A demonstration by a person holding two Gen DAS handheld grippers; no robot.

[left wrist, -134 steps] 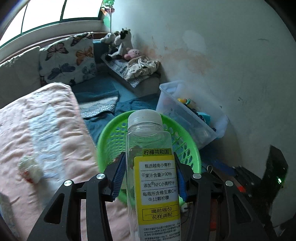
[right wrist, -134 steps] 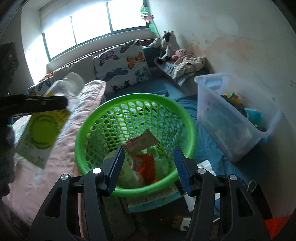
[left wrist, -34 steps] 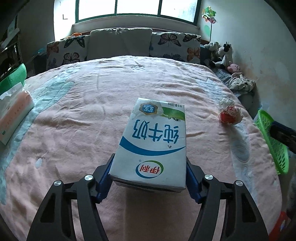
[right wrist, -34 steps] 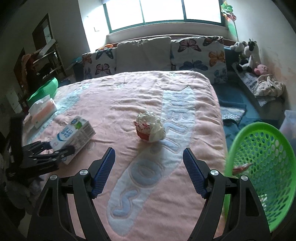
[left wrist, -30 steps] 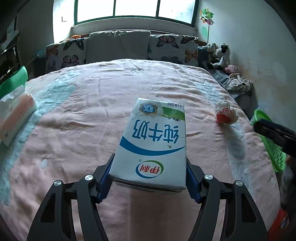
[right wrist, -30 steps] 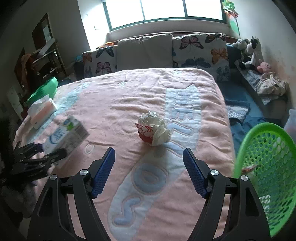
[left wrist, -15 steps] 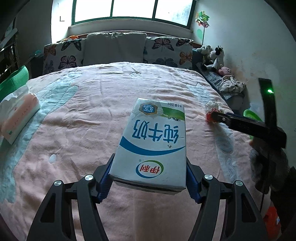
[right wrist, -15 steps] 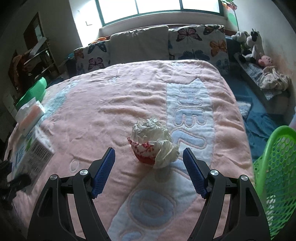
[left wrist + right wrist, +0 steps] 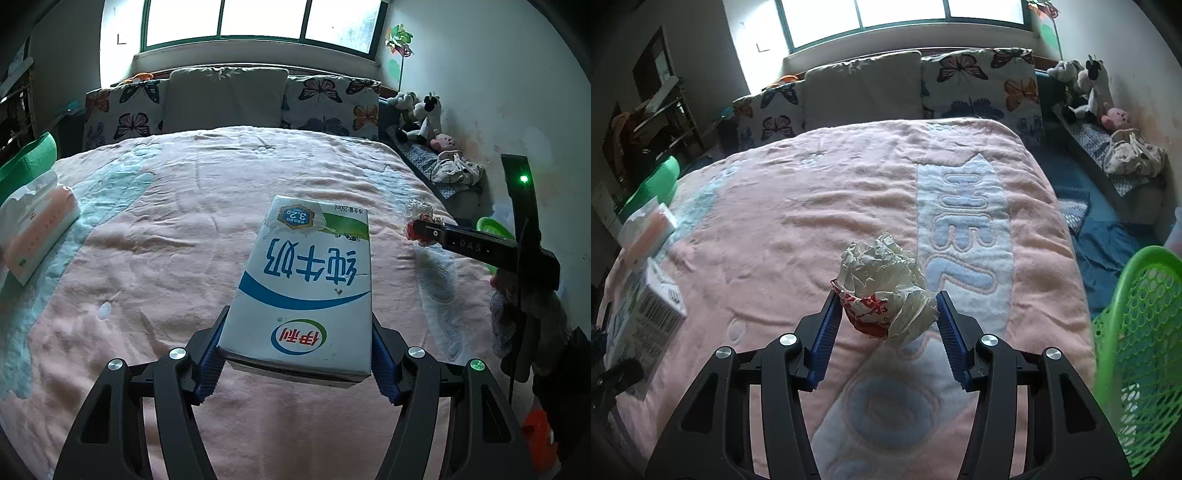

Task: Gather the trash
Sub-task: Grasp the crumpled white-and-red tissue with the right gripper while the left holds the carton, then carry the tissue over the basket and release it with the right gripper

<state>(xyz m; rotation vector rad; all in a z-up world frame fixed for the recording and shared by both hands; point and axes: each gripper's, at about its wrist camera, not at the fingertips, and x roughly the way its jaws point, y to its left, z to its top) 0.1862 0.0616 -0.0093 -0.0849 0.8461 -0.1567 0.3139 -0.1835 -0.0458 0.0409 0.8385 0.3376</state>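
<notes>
A white and blue milk carton [image 9: 306,280] is held above the pink bed blanket [image 9: 155,229], with my left gripper [image 9: 297,325] shut on its sides. In the right wrist view the same carton [image 9: 653,306] shows at the far left. A crumpled white and red wrapper [image 9: 882,273] lies on the blanket between the fingers of my right gripper [image 9: 886,306]. Its jaws are closing and both blue pads [image 9: 827,325] touch the wrapper's sides. From the left wrist view the wrapper [image 9: 415,208] sits at the right gripper's tip. A green mesh basket [image 9: 1137,332] stands beside the bed at the right.
A tissue pack [image 9: 37,225] lies at the bed's left edge. Butterfly pillows [image 9: 982,85] line the head of the bed under the window. Stuffed toys [image 9: 421,114] and a cloth bundle [image 9: 1134,155] sit along the right wall, with blue mats [image 9: 1108,236] on the floor.
My right gripper has come forward over the wrapper, and its jaws have narrowed onto it. The left gripper still holds the carton, a little higher above the blanket.
</notes>
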